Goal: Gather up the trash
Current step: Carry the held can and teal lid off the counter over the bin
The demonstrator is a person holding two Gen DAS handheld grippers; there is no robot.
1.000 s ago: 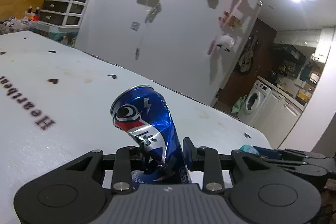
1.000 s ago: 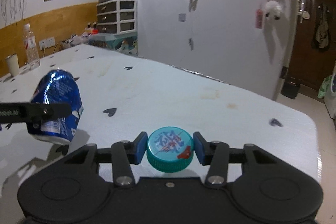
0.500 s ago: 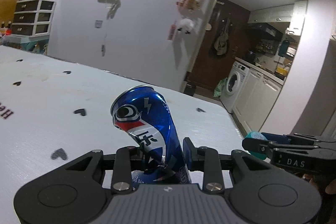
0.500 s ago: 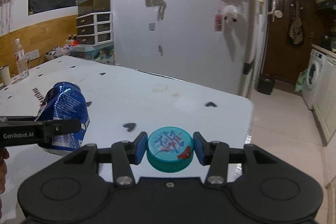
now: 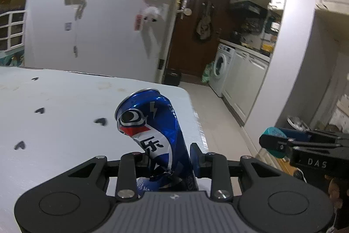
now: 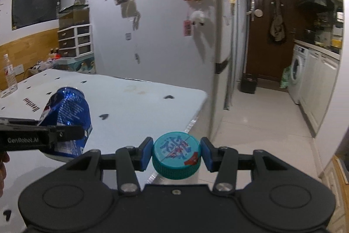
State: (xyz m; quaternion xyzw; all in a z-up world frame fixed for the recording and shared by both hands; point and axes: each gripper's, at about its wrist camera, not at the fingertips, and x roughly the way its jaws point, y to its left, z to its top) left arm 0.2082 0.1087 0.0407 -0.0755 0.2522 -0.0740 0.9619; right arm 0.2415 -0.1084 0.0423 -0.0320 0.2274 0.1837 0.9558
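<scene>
A dented blue soda can (image 5: 152, 134) stands up between the jaws of my left gripper (image 5: 170, 158), which is shut on its crumpled lower part. From the right wrist view the same can (image 6: 67, 115) hangs at the left, above the white table (image 6: 135, 106), with the left gripper's finger (image 6: 65, 132) across it. My right gripper (image 6: 176, 152) is shut on a teal bottle cap (image 6: 176, 152) with a printed top. The left wrist view shows that cap (image 5: 272, 134) at the right, past the table's corner, over the floor.
The white table (image 5: 54, 123) with black heart marks ends at a rounded corner (image 5: 189, 99). Beyond it lie a tiled floor (image 6: 257, 119), a small dark bin (image 6: 248, 84) by the brown door, a washing machine (image 6: 296, 75) and white cabinets. A water bottle (image 6: 8, 73) stands far left.
Both grippers have swept to the right along the table toward its corner, each keeping its grip. The kitchen, door and floor have come into view; the table's far left has slid out.
</scene>
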